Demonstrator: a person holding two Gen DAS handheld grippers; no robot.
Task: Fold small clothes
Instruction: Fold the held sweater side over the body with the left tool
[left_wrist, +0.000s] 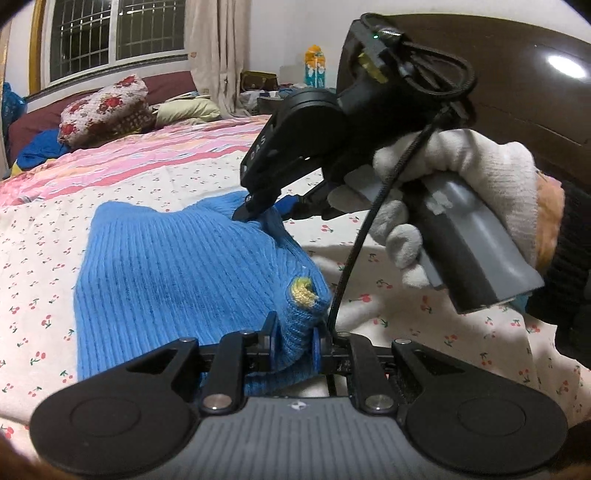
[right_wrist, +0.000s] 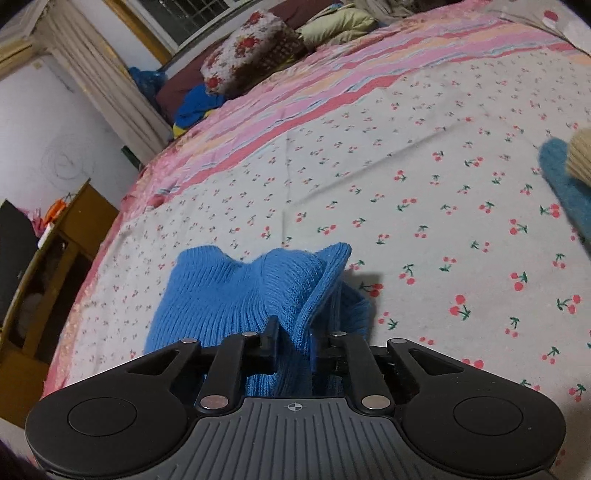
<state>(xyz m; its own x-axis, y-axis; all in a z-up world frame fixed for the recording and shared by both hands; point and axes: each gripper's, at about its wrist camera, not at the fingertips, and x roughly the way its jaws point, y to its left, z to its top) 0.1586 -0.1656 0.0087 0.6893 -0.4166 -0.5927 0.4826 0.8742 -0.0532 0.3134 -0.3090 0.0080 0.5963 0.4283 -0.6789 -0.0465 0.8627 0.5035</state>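
Your left gripper (left_wrist: 291, 343) pinches a corner of the ribbed blue knit garment (left_wrist: 177, 266) lying on the cherry-print bedsheet (left_wrist: 406, 295); your right gripper (right_wrist: 293, 343) is clamped on another bunched, soft edge

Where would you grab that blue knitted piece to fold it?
By its thick edges, pinched from the near side, low over the bed. The blue knit lies flat, so only folded edges offer bulk. The left gripper and right gripper are each shut on one.
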